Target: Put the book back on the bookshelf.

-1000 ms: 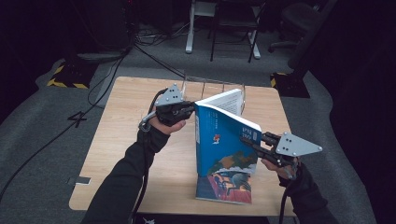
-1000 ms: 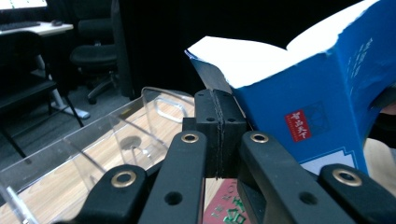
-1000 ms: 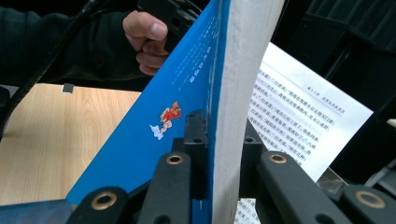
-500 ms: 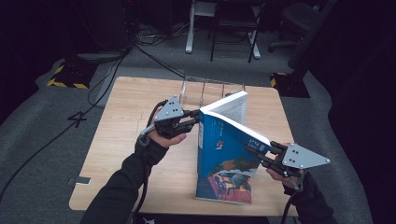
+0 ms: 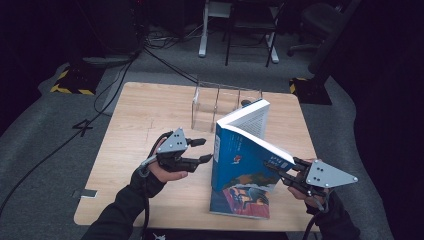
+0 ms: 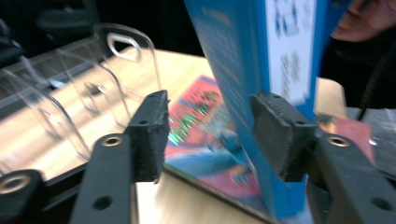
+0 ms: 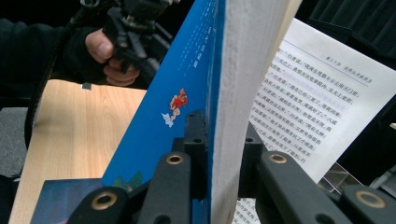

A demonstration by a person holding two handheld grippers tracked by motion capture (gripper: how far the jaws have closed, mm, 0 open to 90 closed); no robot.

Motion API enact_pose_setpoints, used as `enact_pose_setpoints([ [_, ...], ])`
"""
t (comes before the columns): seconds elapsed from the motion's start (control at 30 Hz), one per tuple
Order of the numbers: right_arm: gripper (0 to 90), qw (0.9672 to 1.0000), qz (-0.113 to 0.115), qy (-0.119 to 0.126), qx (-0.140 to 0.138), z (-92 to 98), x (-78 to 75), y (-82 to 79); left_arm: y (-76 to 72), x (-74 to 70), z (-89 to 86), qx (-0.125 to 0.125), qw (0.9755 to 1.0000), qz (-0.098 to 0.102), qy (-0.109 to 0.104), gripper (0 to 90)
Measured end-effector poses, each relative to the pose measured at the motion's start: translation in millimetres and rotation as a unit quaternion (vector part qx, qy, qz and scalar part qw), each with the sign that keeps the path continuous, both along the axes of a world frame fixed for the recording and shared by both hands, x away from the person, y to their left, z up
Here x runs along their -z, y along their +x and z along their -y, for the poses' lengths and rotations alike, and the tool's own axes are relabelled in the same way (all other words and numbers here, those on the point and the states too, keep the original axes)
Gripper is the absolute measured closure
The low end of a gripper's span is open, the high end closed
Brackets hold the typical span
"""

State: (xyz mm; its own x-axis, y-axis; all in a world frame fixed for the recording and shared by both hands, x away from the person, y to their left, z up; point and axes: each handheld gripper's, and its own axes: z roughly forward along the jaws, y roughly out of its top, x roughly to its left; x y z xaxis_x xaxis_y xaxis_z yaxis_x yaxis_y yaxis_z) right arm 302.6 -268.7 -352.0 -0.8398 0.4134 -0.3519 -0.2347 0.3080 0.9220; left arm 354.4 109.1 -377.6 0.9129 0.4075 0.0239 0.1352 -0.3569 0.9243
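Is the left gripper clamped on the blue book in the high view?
No: the left gripper has its jaws apart beside the blue book, touching nothing.

Blue book [image 5: 239, 155] stands upright, partly open, on another book [image 5: 240, 202].

Table [image 5: 145, 120] bears book [image 5: 240, 200], clear rack [image 5: 210, 105]

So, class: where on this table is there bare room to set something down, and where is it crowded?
Free: the table's left half, from the clear rack out to the left edge. Crowded: the middle and near right, where the upright blue book, a flat book and both claws sit.
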Motion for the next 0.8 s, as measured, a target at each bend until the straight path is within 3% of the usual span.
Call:
enact_pose_setpoints([
  [0.07,79.9,1.0000,-0.001,0.000,-0.001,0.0,0.0,-0.5,-4.7,6.8,1.4,0.002,0.9998,-0.005,0.018,40.6],
  [0.1,79.9,1.0000,0.001,0.000,-0.001,0.1,0.2,-1.2,-9.3,15.0,3.6,0.015,0.9994,-0.020,0.024,36.8],
  [0.2,79.9,1.0000,0.000,0.002,-0.001,0.4,0.7,-2.0,-14.7,23.6,7.9,0.021,0.9988,-0.028,0.035,28.2],
  [0.4,79.8,1.0000,0.000,0.005,-0.003,1.3,2.1,-5.5,-19.3,45.3,27.6,0.031,0.9965,-0.053,0.057,28.7],
  [0.6,79.8,1.0000,0.003,0.007,-0.002,1.4,3.4,-9.5,-19.6,56.1,38.8,0.034,0.9959,-0.065,0.053,30.0],
  [0.67,79.8,1.0000,0.000,0.008,-0.003,2.0,3.9,-10.8,-18.9,59.8,43.5,0.038,0.9956,-0.075,0.040,32.4],
  [0.8,79.7,1.0000,0.000,0.008,-0.005,2.7,4.4,-13.8,-21.3,58.3,53.1,0.044,0.9969,-0.058,0.030,37.3],
])
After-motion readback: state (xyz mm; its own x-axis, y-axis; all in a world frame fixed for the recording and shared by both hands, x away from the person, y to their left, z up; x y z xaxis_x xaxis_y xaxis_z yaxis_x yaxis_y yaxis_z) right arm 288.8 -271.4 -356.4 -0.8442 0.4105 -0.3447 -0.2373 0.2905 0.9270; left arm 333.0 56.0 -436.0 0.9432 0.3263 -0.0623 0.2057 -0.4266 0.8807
